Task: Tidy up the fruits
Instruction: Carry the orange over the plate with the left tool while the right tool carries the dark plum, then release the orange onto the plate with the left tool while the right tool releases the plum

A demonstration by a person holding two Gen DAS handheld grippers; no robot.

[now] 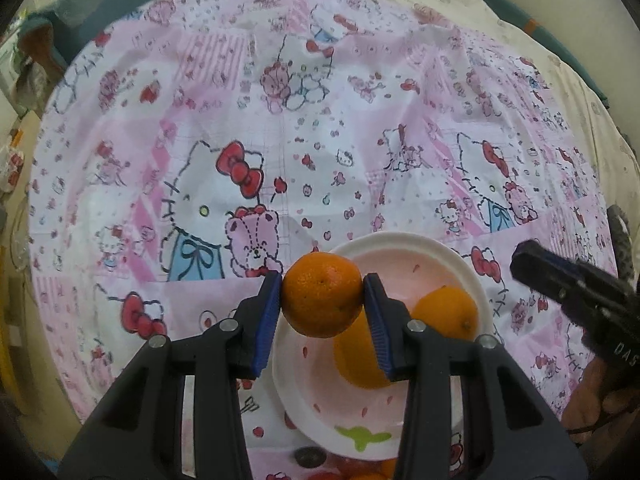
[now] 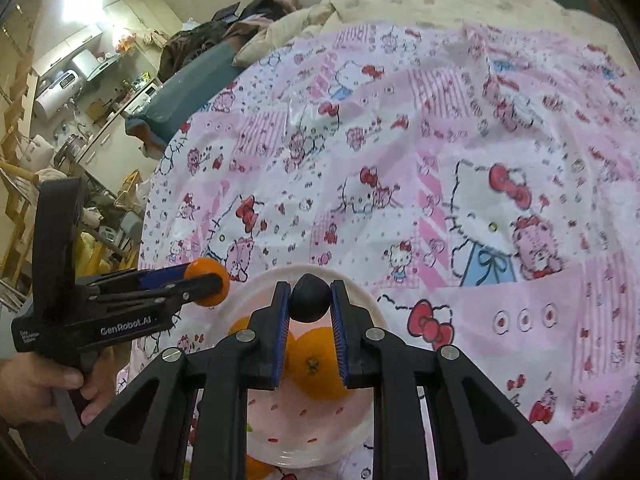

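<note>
My left gripper (image 1: 323, 300) is shut on an orange (image 1: 322, 294) and holds it above the near-left rim of a white and pink bowl (image 1: 460, 264). Two more oranges (image 1: 446, 312) lie in the bowl. My right gripper (image 2: 310, 300) is shut on a small dark round fruit (image 2: 310, 298) and holds it above the same bowl (image 2: 360, 292), over the oranges (image 2: 316, 364) inside. The left gripper with its orange (image 2: 206, 282) also shows at the left in the right wrist view. The right gripper's body (image 1: 572, 288) shows at the right in the left wrist view.
A pink cartoon-print cloth (image 1: 320, 120) covers the bed. More fruit (image 1: 360, 472) and a dark round object (image 1: 310, 458) lie at the near edge below the bowl. Pillows and bedding (image 2: 400, 4) lie at the far end. A kitchen area (image 2: 72, 80) lies at the left.
</note>
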